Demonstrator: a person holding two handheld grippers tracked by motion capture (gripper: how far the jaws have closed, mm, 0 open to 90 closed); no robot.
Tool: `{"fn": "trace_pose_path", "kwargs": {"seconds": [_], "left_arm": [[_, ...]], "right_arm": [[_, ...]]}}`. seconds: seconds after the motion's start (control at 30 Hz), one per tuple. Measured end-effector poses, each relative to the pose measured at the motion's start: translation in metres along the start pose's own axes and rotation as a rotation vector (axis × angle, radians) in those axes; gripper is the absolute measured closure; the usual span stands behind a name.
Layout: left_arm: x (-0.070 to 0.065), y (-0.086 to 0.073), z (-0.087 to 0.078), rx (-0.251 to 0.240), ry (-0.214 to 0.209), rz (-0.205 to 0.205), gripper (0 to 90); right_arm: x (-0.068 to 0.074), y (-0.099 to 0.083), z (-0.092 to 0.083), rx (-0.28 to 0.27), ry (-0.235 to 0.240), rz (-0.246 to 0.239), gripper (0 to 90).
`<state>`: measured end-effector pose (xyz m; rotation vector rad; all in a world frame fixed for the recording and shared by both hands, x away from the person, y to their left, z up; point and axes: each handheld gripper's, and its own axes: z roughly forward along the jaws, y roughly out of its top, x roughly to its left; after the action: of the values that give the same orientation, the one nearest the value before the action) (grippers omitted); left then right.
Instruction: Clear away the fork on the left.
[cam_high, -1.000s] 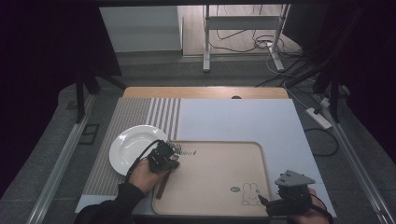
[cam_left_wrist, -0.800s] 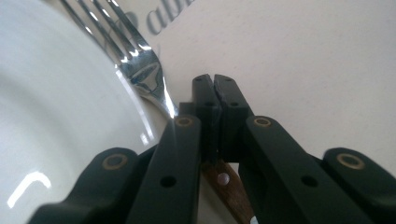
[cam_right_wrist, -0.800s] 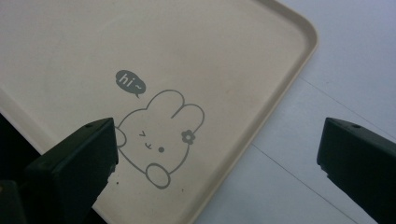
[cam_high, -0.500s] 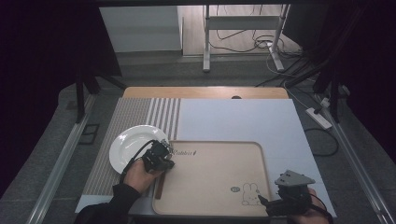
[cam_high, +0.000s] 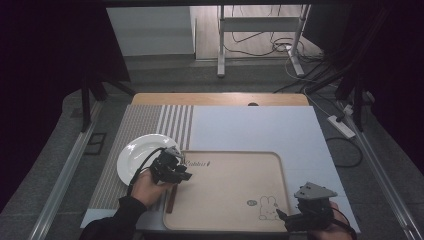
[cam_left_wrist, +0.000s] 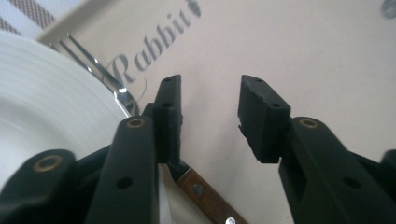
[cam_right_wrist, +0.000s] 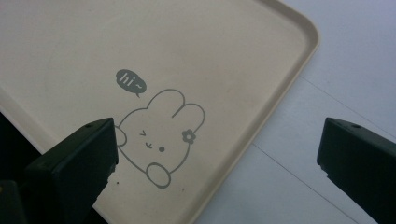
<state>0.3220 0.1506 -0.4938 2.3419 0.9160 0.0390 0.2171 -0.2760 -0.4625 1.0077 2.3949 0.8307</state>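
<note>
Two grippers seen over beige tray. Left gripper jaws just opened, nothing pinched between them; wooden-handled fork released, laid between white plate and tray edge. Placement judged done. Right gripper held spread wide, empty, above tray's rabbit corner.

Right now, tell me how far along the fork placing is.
Done, it seems: the fork lies along the tray edge beside the white plate, wooden handle toward the person. In hand: the left tongs have just been opening, nothing between the jaws, the fork beneath them. Left: drawing the left hand clear. The right tongs hang open over the tray's rabbit corner, holding nothing.
</note>
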Motion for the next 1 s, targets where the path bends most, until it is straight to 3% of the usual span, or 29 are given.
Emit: {"fn": "trace_pose_path", "kwargs": {"seconds": [0.13,0.17,0.4,0.63,0.87,1.0], "left_arm": [[0.003,-0.002,-0.005,-0.035,0.003,0.002,52.5],[0.004,-0.003,-0.006,-0.044,0.002,-0.001,46.6],[0.01,-0.008,-0.012,-0.082,0.002,-0.012,35.6],[0.018,-0.014,-0.019,-0.126,-0.002,-0.056,20.4],[0.022,-0.019,-0.028,-0.152,0.003,-0.082,12.1],[0.025,-0.022,-0.032,-0.163,-0.016,-0.102,7.6]], "right_arm": [[0.0,0.0,0.0,0.0,0.0,0.0,0.0],[0.0,0.0,0.0,0.0,0.0,0.001,0.0],[0.0,0.0,0.0,-0.001,0.001,0.002,0.0],[0.0,0.0,0.0,-0.001,0.0,0.002,0.0],[0.0,0.0,0.0,-0.001,-0.004,0.003,0.0],[0.0,0.0,-0.001,-0.003,-0.004,0.006,0.0]]}}
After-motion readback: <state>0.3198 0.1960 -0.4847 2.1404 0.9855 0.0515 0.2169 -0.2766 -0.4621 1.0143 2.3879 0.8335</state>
